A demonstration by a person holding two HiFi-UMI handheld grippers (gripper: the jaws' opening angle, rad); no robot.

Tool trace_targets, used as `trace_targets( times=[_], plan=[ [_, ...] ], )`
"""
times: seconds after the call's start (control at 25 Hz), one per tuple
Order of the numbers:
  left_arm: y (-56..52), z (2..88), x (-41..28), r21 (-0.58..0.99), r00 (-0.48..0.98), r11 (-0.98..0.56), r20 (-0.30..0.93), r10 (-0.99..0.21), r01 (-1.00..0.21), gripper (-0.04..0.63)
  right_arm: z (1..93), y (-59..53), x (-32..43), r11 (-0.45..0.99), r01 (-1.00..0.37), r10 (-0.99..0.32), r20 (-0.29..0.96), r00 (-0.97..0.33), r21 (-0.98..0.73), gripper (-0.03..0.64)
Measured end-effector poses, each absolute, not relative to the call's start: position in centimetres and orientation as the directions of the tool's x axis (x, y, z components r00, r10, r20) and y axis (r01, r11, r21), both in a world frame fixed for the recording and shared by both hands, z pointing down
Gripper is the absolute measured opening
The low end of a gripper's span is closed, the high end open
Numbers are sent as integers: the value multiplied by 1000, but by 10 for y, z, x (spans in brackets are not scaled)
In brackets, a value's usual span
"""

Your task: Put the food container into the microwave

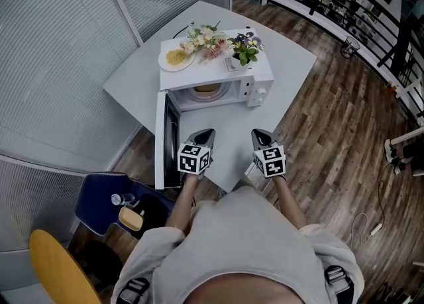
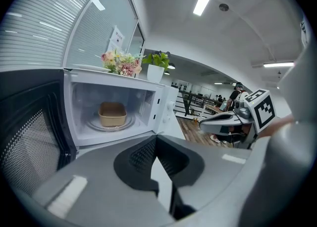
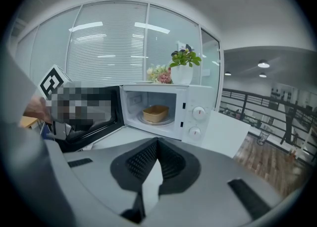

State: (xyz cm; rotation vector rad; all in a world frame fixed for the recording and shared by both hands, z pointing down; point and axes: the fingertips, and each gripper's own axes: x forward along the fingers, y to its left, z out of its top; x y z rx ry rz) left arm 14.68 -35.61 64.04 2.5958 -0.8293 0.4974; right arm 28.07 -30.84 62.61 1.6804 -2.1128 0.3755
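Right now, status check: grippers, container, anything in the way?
Left gripper shut, empty; right gripper shut, empty. Food container already inside microwave. Door hanging open; nothing between grippers and cavity.

Container inside the open microwave.
The tan, lidless container [image 2: 112,114] sits upright on the round turntable [image 2: 97,124], mid-cavity, in the white microwave [image 1: 260,91]; its dark-windowed door [image 1: 167,138] stands swung fully open to the left.
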Motion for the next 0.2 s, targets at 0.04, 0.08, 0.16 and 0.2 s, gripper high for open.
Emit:
trace_targets(
  times=[0.04, 0.08, 0.16, 0.2],
  plan=[
    [-356, 640, 147, 237, 765, -759, 433, -477, -607, 11, 626, -309, 280, 237, -970, -859, 475, -188, 45, 14],
    [-357, 640, 147, 237, 765, -759, 432, -477, -607, 11, 626, -310, 280, 238, -970, -859, 475, -188, 45, 14],
    [-358, 640, 147, 236, 766, -760, 432, -477, -606, 11, 626, -311, 279, 238, -970, -859, 476, -189, 46, 14],
    [-359, 640, 147, 235, 766, -760, 432, -476, -605, 11, 626, -312, 279, 239, -970, -859, 476, -189, 46, 14]
  ],
)
